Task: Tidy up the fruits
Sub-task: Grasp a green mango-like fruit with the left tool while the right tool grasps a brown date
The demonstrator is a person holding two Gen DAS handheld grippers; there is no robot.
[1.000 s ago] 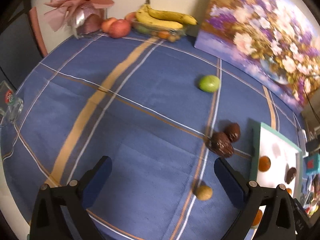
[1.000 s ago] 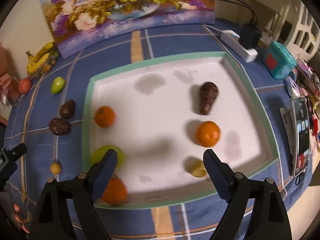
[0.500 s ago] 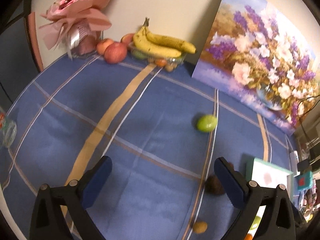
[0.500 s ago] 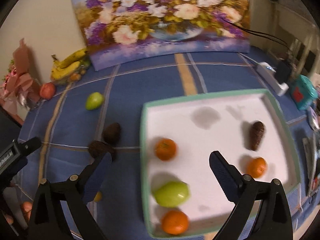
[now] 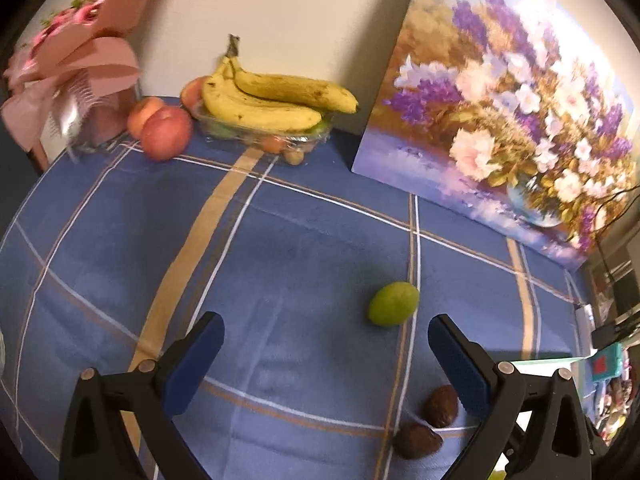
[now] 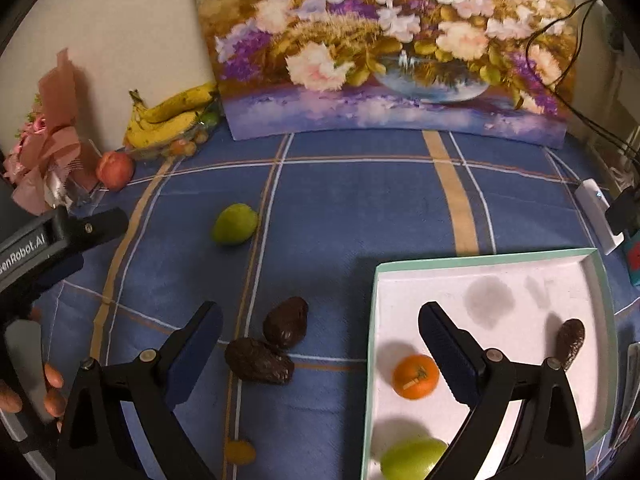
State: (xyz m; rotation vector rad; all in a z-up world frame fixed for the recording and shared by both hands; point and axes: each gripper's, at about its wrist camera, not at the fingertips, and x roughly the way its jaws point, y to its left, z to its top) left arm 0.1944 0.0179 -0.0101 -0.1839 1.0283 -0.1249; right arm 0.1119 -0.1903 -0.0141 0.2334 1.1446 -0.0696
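A green fruit (image 5: pixel 393 304) (image 6: pixel 234 224) lies on the blue checked cloth. Two dark brown avocados (image 6: pixel 258 360) (image 6: pixel 285 321) lie together nearer me; they also show in the left wrist view (image 5: pixel 441 400) (image 5: pixel 417 440). My left gripper (image 5: pixel 324 348) is open and empty, above the cloth, with the green fruit just ahead of its right finger. My right gripper (image 6: pixel 320 336) is open and empty, above the avocados and the left rim of the white tray (image 6: pixel 372 320). The tray holds an orange (image 6: pixel 415 376), a green fruit (image 6: pixel 412 460) and a dark avocado (image 6: pixel 569 342). A small yellow fruit (image 6: pixel 240 452) lies on the cloth.
Bananas (image 5: pixel 272 100) on a clear dish, red apples (image 5: pixel 165 132) and a pink bouquet (image 5: pixel 72 72) stand at the back wall. A flower painting (image 5: pixel 500 112) leans there. A white power strip (image 6: pixel 598 216) and cables lie at the right.
Both grippers have drawn back and tilted up. The left view now shows the back wall more fully. The right view has shifted left from the tray toward the cloth and the avocados.
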